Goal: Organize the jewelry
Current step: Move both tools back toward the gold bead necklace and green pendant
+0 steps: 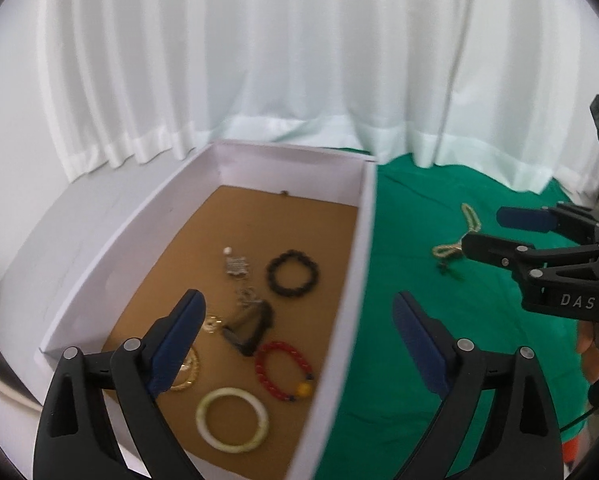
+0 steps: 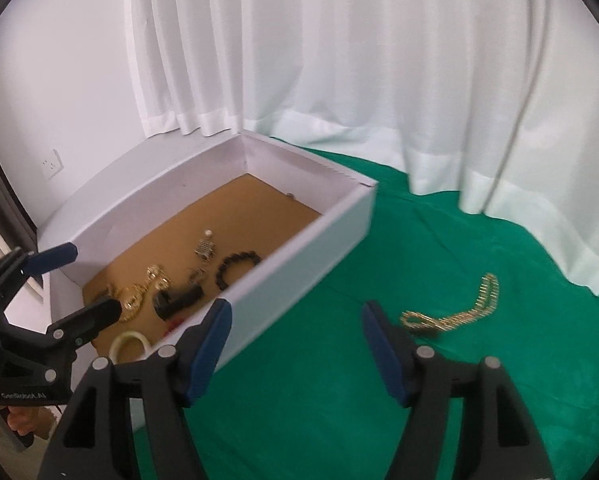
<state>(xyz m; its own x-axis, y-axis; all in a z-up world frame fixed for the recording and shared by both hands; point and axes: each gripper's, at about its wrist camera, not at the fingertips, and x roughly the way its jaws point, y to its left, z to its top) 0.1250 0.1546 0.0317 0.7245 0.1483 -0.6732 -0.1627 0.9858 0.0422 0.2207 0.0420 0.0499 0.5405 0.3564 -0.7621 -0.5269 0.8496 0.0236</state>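
Note:
A white box (image 1: 363, 248) with a brown floor holds a black bead bracelet (image 1: 292, 274), a red bead bracelet (image 1: 283, 372), a pale green bangle (image 1: 232, 419), gold pieces (image 1: 187, 368) and a silver charm (image 1: 235, 266). The box also shows in the right wrist view (image 2: 299, 256). A gold chain (image 2: 455, 312) lies on the green cloth (image 2: 339, 392), also in the left wrist view (image 1: 459, 236). My left gripper (image 1: 299, 340) is open above the box's right wall. My right gripper (image 2: 295, 344) is open and empty, above the cloth, left of the chain.
White curtains (image 1: 279, 60) hang behind the table. A wall socket (image 2: 53, 164) sits at the left. The right gripper (image 1: 495, 236) shows in the left wrist view near the chain; the left gripper (image 2: 79, 280) shows in the right wrist view over the box.

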